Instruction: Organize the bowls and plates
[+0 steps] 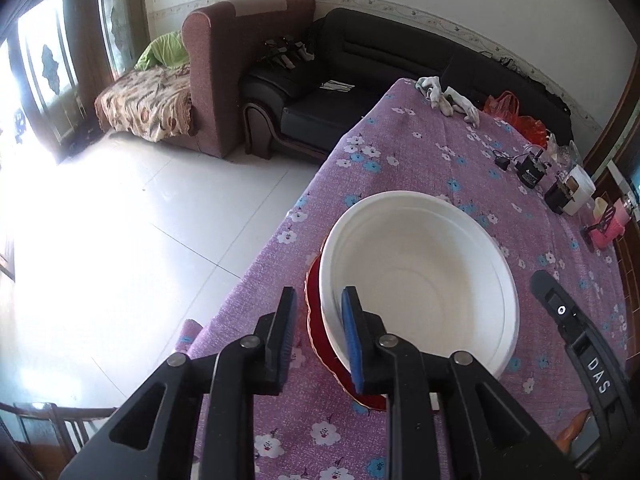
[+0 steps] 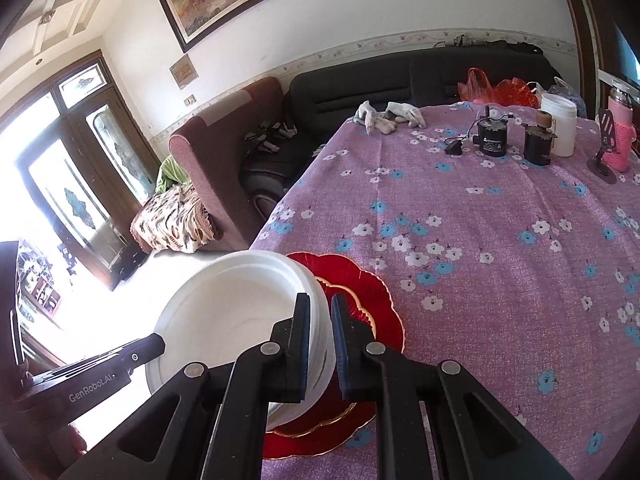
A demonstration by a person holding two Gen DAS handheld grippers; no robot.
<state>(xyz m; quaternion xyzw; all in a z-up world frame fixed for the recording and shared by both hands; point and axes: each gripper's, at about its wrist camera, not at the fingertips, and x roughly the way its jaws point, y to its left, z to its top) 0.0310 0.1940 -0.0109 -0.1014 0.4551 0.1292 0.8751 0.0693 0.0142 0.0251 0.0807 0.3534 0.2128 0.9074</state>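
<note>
A white bowl (image 1: pixel 420 280) sits on a red scalloped plate (image 1: pixel 316 320) with gold trim, near the left edge of a table with a purple floral cloth (image 1: pixel 420 160). My left gripper (image 1: pixel 320 332) straddles the bowl's near wall, one finger outside and one inside, jaws apart with a clear gap. In the right wrist view the bowl (image 2: pixel 240 320) rests on the red plate (image 2: pixel 360 292). My right gripper (image 2: pixel 320 344) straddles the bowl's right wall, jaws close around the rim. The other gripper (image 2: pixel 120 360) shows at the left.
At the table's far side lie grey gloves (image 2: pixel 388 117), a small black motor (image 2: pixel 492 136), another black device (image 2: pixel 538 144), a white jar (image 2: pixel 560 124), a pink bottle (image 2: pixel 620 136) and red bags (image 2: pixel 500 92). A black sofa (image 1: pixel 360 72) and brown armchair (image 1: pixel 224 72) stand beyond the table edge.
</note>
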